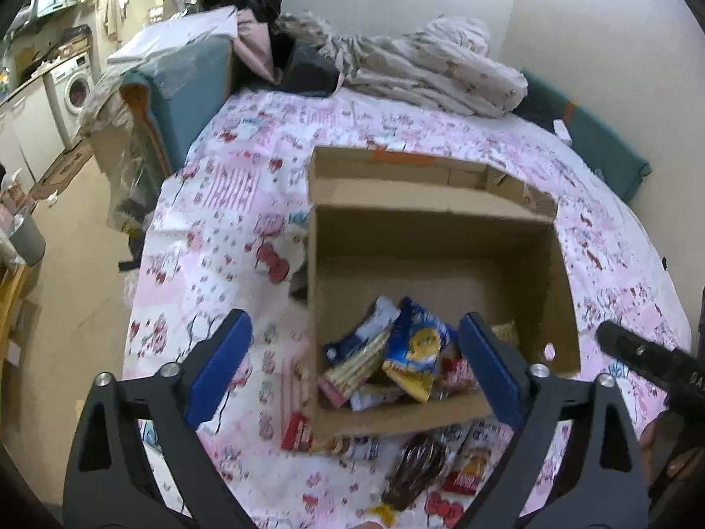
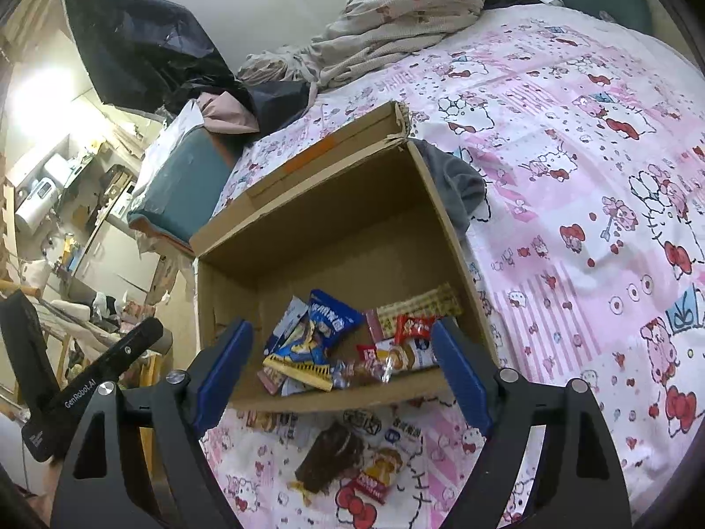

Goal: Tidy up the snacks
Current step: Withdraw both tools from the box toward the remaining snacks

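Partly done: several snack packets (image 2: 335, 344) already in cardboard box (image 1: 440, 238) mid-bed; a few snacks (image 2: 348, 458) left on the sheet toward the bed's near edge. Left gripper (image 1: 352, 366) and right gripper (image 2: 339, 370) both spread, empty.

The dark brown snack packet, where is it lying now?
The dark brown snack packet lies on the pink bedsheet, outside the cardboard box and just in front of its near wall, with a red and yellow packet at its right in both views.
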A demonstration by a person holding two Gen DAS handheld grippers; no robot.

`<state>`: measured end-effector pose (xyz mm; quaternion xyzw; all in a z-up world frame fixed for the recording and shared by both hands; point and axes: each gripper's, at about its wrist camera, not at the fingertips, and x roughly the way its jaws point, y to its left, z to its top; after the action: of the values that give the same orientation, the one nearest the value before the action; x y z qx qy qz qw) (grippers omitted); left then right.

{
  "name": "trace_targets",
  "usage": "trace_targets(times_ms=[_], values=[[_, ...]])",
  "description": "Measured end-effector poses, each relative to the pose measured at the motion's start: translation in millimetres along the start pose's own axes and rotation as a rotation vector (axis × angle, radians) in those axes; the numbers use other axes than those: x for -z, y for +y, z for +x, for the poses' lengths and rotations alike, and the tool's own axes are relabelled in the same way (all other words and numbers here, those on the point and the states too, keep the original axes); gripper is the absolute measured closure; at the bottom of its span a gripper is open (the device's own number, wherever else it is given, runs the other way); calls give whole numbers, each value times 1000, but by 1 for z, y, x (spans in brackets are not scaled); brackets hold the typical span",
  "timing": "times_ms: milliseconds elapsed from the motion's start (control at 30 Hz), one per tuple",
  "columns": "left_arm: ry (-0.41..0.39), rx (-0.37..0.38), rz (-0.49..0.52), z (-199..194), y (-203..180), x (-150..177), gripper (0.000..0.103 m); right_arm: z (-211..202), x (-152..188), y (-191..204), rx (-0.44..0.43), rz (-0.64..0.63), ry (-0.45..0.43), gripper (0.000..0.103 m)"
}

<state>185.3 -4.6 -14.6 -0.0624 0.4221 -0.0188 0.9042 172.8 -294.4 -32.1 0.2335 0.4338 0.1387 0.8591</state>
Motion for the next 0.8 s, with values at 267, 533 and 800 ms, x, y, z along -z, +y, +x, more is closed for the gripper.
trace_targets(times_ms=[267,533,800], values=[[45,-13,-44,-18,22,23,9,-11,26,4,14,3,18,7],[96,-45,-144,-22,51,46,9,-3,52,-4,53,60,103,7],[130,-163,-291,-14,90,59,9,29,76,-27,124,183,277,7]])
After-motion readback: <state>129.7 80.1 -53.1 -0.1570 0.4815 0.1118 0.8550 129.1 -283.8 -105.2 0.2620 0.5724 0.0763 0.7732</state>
